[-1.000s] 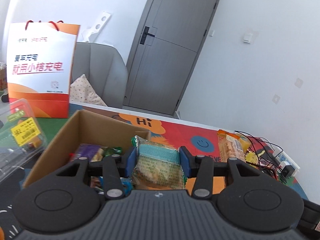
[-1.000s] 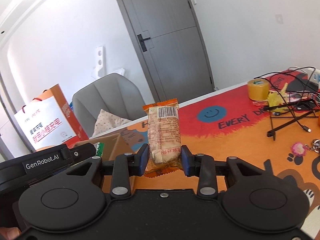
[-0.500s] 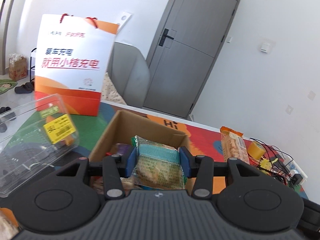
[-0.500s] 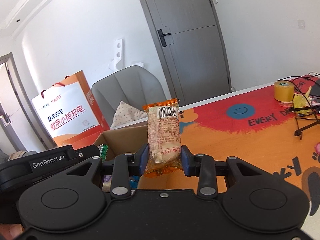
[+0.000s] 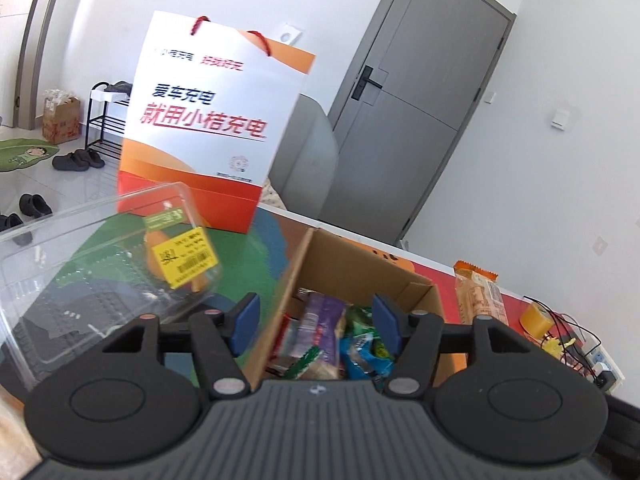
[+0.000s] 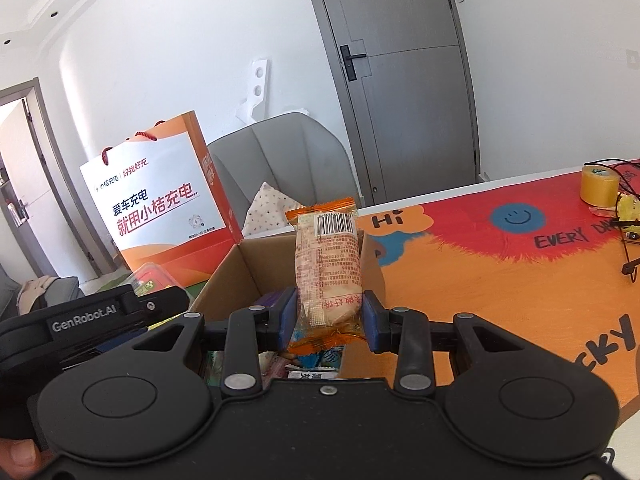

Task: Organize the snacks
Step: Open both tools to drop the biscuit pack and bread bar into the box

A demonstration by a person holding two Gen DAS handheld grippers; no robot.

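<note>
**One snack bar held over the box, the other tongs spread and empty**

Left wrist view: the left gripper [image 5: 314,320] fills the lower half of the frame, its two blue pads wide apart with nothing between them. Seen through the gap is one cardboard box [image 5: 352,264], open at the top, in the lower centre. Inside it lies a heap of snack packets [image 5: 332,336]: one purple, one blue, at least two green, and others too jumbled to count. To the lower left sits one clear plastic box [image 5: 80,280] with a yellow price label and a green sticker on its lid. Behind it, in the upper centre, stands one paper bag [image 5: 208,128], white and orange with red cord handles. At the right edge, the snack bar [image 5: 478,294] shows upright past the far corner of the cardboard box, and one roll of yellow tape [image 5: 536,320] sits further right among cables.

Right wrist view: the right gripper [image 6: 330,320] is closed on the lower part of the snack bar [image 6: 328,264], one orange-ended packet standing upright with its barcode near the top. It is in the centre of the frame, above the open cardboard box [image 6: 240,276]. The left gripper's body [image 6: 92,320] is at the lower left. The paper bag [image 6: 160,204] stands at the left, the tape roll [image 6: 600,186] at the right edge, both on the table mat [image 6: 500,280], orange and red with one blue smiley face.
</note>
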